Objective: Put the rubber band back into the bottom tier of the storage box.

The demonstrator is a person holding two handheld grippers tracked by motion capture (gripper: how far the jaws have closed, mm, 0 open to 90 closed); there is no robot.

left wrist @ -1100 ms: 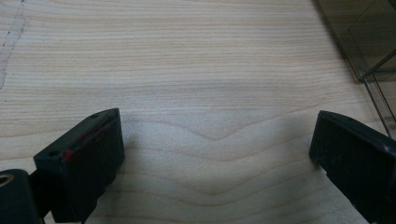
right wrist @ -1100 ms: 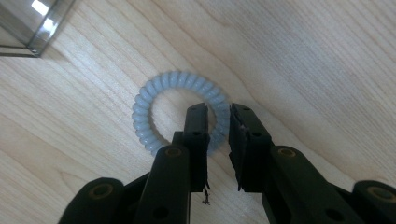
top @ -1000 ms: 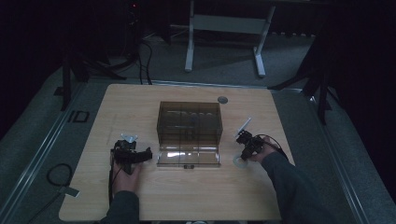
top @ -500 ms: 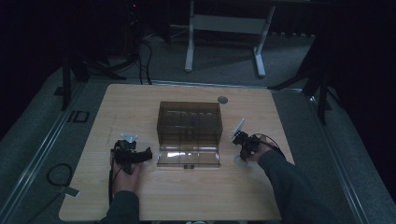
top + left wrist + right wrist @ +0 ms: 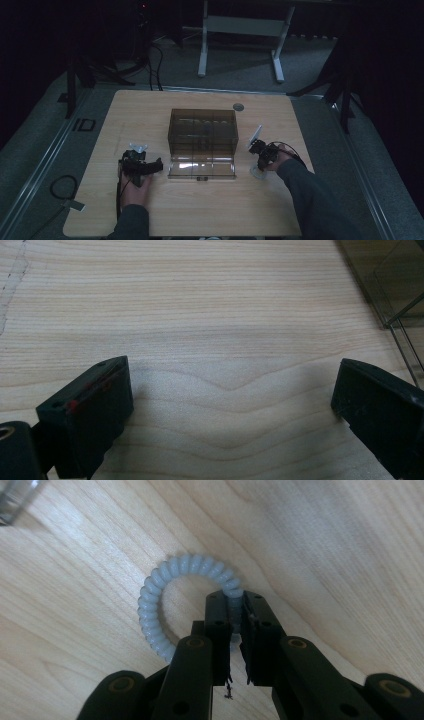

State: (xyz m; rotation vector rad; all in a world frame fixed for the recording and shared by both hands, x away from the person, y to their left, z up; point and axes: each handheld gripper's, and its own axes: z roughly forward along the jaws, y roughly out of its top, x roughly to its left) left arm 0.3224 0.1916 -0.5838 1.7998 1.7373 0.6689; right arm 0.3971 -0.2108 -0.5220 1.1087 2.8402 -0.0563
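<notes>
Tabletop (image 5: 200,210) of pale wood. Right tool (image 5: 236,630) pinches one side of a pale blue spiral hair tie (image 5: 165,600) lying flat right of the smoky clear plastic box (image 5: 202,132), probably to lift it. Left tool (image 5: 230,405) rests wide and empty.

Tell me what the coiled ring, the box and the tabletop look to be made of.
Coiled ring: likely soft plastic, pale translucent blue-grey, glossy spiral ridges. Box: clear smoke-tinted rigid plastic, probably acrylic; its inner dividers show through the walls. Tabletop: light wood or wood-look laminate, matte, with printed-looking grain.
</notes>
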